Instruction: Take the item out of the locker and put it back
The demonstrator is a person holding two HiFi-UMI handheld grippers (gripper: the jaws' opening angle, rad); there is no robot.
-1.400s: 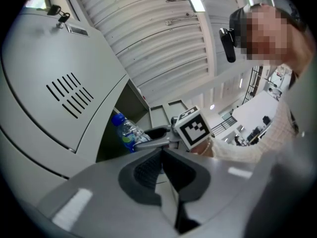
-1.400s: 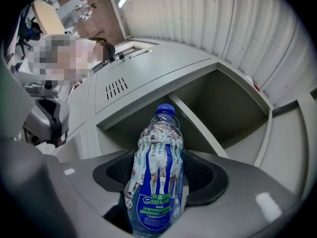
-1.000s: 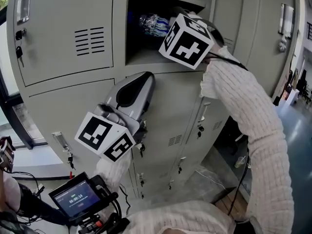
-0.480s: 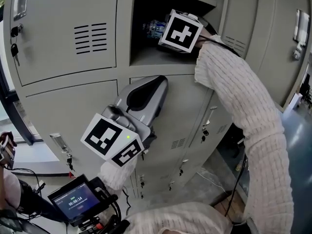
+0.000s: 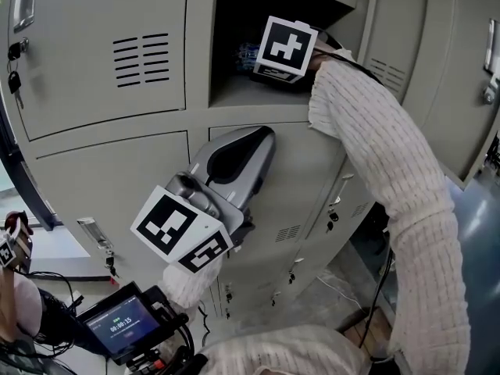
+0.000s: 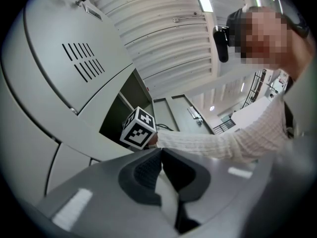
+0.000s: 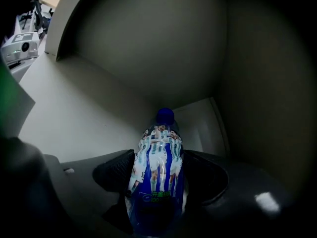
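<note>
**Locker bank, one compartment open; bottle held inside it by right gripper**

Locker bank (image 5: 101, 155), grey, cut off at every edge of the head view. Open compartment (image 5: 234, 92): interior dark. There the marker cube (image 5: 287, 47) hides the right gripper's jaws and all but a sliver of the bottle (image 5: 247, 53). Right gripper (image 7: 159, 165): both pads pressed on the bottle's sides. In the right gripper view the bottle's base is cut off at the bottom edge. Bottle's long axis runs along the jaws, blue cap pointing away toward the compartment's back corner. Left gripper (image 6: 159, 152): jaws together, nothing between, raised before the door below. A second ago the right gripper stood nearer the opening and more of the bottle showed.
</note>
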